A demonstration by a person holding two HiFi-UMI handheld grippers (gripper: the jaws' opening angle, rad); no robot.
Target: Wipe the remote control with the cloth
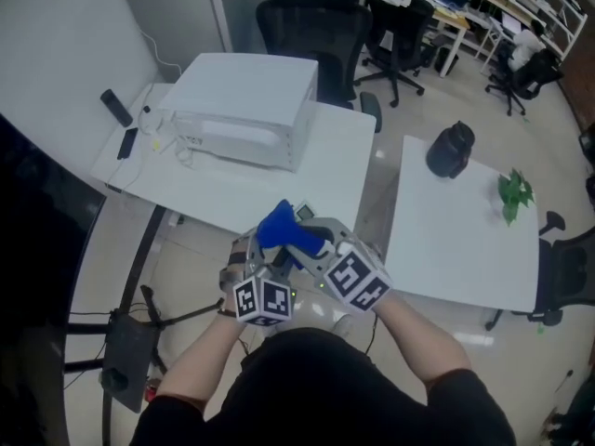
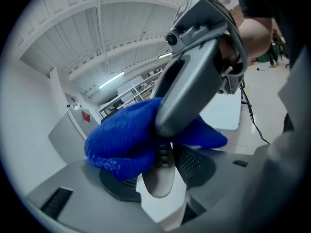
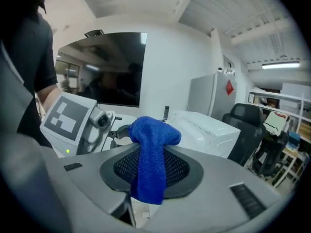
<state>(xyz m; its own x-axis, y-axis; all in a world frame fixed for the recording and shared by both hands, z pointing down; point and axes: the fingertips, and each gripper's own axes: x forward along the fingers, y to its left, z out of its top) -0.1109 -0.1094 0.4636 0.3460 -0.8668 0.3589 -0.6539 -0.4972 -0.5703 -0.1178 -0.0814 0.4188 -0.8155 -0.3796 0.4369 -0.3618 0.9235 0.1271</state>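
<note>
Looking down through the head view, I see both forearms bent in close to the body. The left gripper (image 1: 263,266) and right gripper (image 1: 316,249) meet tip to tip above the floor (image 1: 379,189), and the blue cloth (image 1: 282,229) is bunched where they meet.

In the left gripper view, my left jaws pinch the grey remote control (image 2: 160,176) by its sides. Its long axis runs straight away from the camera along the jaws. The rounded end points toward the lens, the button face shows, and the far part is buried under the cloth. The right gripper leans in from above, against that cloth.

In the right gripper view, its jaws squeeze the cloth, with one fold draping down between them. The left gripper sits just beyond, at the left.
</note>
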